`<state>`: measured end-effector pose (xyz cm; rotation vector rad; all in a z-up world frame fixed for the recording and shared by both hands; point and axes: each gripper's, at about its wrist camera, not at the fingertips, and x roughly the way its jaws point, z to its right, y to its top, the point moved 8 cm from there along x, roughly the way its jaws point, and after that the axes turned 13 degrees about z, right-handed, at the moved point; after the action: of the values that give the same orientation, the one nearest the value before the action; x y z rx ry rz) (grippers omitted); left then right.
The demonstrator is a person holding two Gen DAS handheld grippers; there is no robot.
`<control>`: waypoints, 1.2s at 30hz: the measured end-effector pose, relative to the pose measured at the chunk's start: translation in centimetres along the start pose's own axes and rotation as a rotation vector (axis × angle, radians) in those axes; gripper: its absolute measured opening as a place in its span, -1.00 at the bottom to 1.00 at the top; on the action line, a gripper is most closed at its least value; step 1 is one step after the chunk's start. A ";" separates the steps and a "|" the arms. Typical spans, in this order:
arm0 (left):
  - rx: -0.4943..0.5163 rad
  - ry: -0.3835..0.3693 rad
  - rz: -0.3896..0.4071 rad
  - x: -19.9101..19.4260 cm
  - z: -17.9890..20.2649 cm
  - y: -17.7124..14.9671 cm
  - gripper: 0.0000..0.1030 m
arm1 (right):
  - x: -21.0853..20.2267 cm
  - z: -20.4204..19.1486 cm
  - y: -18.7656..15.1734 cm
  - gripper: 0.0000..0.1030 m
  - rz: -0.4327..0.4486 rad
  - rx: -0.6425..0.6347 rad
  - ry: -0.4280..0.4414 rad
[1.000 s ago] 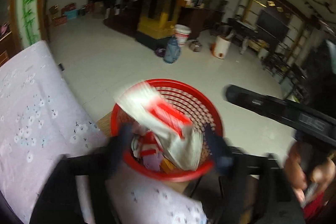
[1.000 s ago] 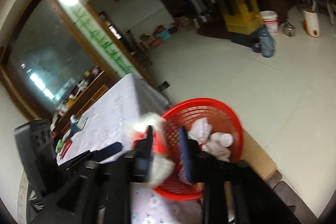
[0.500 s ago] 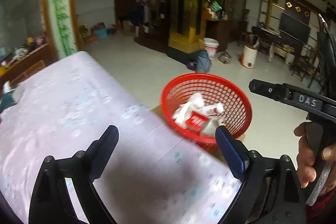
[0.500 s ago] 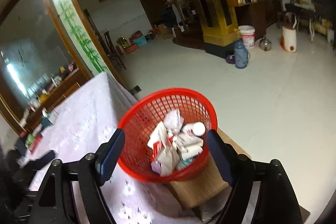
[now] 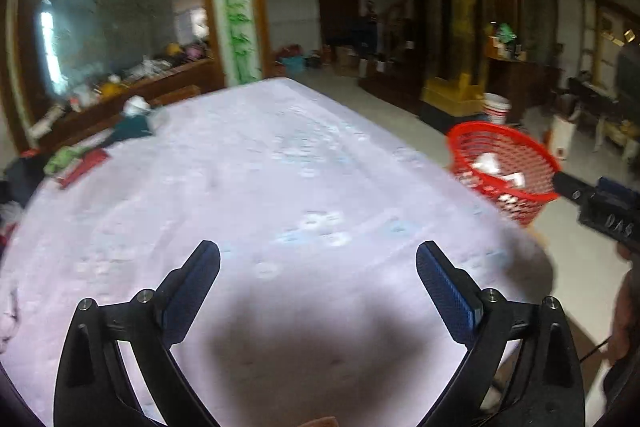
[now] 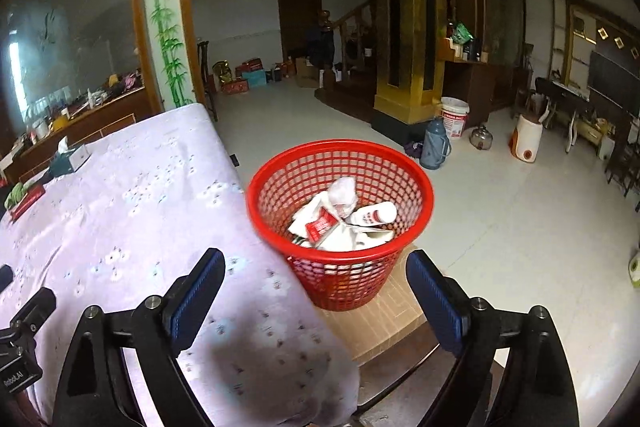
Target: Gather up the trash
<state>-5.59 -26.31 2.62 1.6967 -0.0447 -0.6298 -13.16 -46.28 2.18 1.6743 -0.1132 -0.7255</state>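
Both of your grippers are now empty. The left gripper (image 5: 318, 267) has its jaws wide apart over the pale flowered tablecloth (image 5: 280, 167), and the right gripper (image 6: 316, 273) has its jaws wide apart too, with nothing between them.

What changed: one second ago a red-and-white wrapper was blurred between the fingers above the red basket (image 6: 340, 187). That wrapper (image 6: 320, 225) now lies inside the basket with crumpled white paper (image 6: 342, 193) and a small white bottle (image 6: 374, 214). The left gripper has since swung away from the basket, which now sits at the right edge of its view, and faces back along the table. The right gripper has pulled back and looks down on the basket from just beside the table corner.

Meaning for the task: this drop appears complete, and you are free to fetch the next piece. The near table surface shows no trash. Candidates lie at the far left end: a green item (image 5: 64, 159), a flat red packet (image 5: 84, 167) and a tissue box (image 6: 72, 157). Judge which of these counts as trash; blur prevents identification. The basket stands on a low box (image 6: 384, 311) off the table edge, so carry each item clear of the rim before opening.
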 end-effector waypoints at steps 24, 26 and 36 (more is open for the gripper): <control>0.060 0.113 0.012 -2.3 -2.4 -1.7 0.91 | -0.7 -4.1 -0.8 0.83 -0.002 -0.078 0.051; 0.064 0.113 0.009 -2.4 -2.3 -1.8 0.91 | -0.7 -4.1 -0.8 0.83 -0.002 -0.079 0.051; 0.048 0.106 -0.001 -2.3 -2.5 -2.3 0.91 | -0.5 -4.6 -1.1 0.83 -0.011 -0.098 0.062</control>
<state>-7.16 -22.71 1.62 1.7737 0.0160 -0.5423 -11.54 -41.79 1.64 1.6034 -0.0247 -0.6765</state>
